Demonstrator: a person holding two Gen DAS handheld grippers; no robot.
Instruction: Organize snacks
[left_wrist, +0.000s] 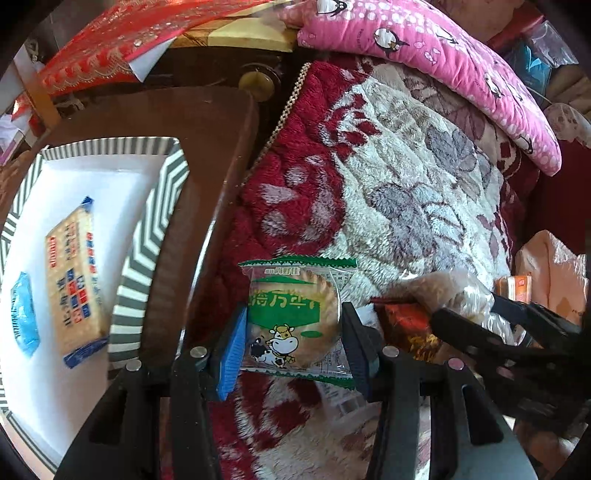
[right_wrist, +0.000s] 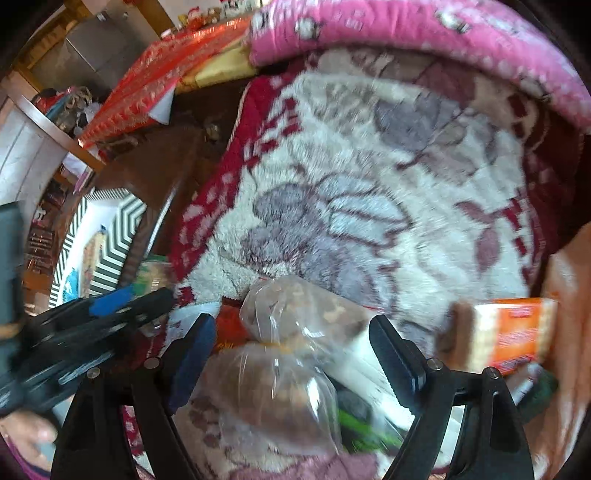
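While my left gripper (left_wrist: 293, 325) clamps the green cow-print biscuit packet (left_wrist: 295, 314) above the fleece blanket (left_wrist: 406, 184), my right gripper (right_wrist: 291, 354) stands wide around a clear knotted bag (right_wrist: 280, 354), pads apart from it; its contents blur. Leftward, the striped tray (left_wrist: 147, 221) is cut off.

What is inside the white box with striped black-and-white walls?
Inside the white striped cardboard box: a long cracker pack with blue ends and a small blue packet. The near corner is hidden.
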